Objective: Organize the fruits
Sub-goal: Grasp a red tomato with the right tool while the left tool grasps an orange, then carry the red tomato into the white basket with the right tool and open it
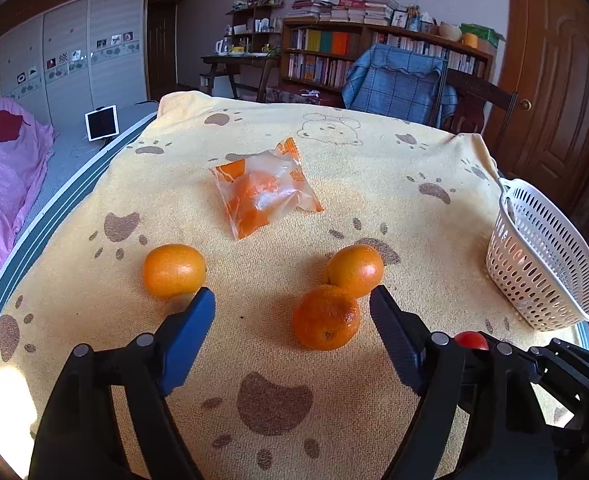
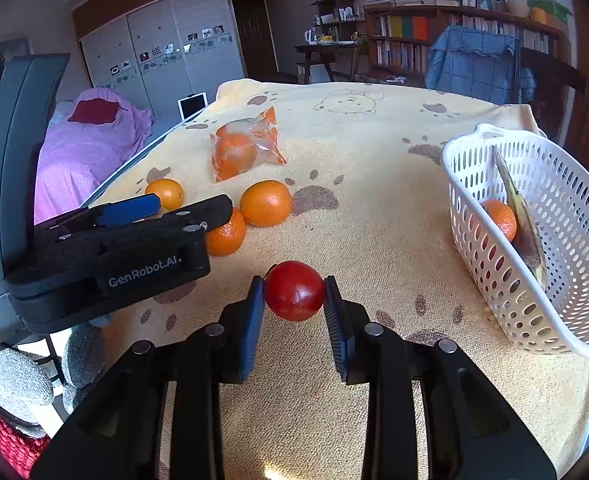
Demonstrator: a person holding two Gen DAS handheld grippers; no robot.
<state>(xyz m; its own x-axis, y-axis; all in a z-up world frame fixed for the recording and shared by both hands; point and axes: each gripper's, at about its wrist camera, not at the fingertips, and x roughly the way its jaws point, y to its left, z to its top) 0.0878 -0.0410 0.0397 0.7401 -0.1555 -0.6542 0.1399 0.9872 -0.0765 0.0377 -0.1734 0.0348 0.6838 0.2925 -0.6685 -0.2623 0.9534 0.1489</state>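
Between the right gripper's pads sits a red tomato, held. Ahead-right, the basket holds one orange and a banana. Ahead-left, beyond the wide-open, empty left gripper, three oranges and a bagged orange remain on the surface.

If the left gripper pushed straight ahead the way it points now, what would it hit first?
Probably the nearest orange, just ahead between the open left gripper fingers, toward the right one. The bagged orange lies farther along; depth is uncertain.
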